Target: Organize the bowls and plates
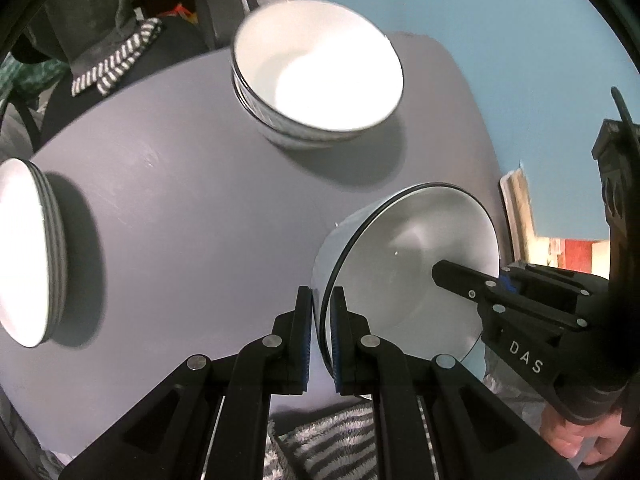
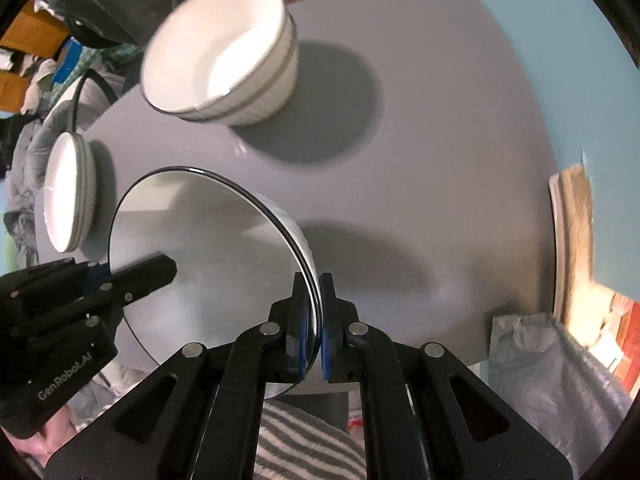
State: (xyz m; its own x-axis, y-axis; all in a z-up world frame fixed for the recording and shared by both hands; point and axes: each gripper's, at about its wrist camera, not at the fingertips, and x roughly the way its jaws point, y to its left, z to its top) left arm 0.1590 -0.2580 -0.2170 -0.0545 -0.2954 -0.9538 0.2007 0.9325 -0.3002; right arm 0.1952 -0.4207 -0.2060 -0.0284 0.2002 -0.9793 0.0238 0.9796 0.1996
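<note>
A white bowl with a thin dark rim (image 1: 412,248) (image 2: 208,240) hangs just above the grey table (image 1: 180,200) (image 2: 440,160) and casts a shadow on it. My left gripper (image 1: 322,292) (image 2: 168,266) is shut on one side of its rim. My right gripper (image 2: 314,280) (image 1: 438,272) is shut on the opposite side. At the table's far side stands a stack of white bowls with dark bands (image 1: 316,72) (image 2: 216,52). A lower stack of white dishes (image 1: 24,252) (image 2: 68,192) sits at the left edge.
A grey-striped cloth (image 1: 332,440) (image 2: 296,432) lies below the near table edge. A wooden board (image 2: 572,240) and a plastic bag (image 2: 552,360) are off the right side. Clothes and clutter (image 1: 112,52) crowd the far left. A person's hand (image 1: 580,440) holds the right gripper.
</note>
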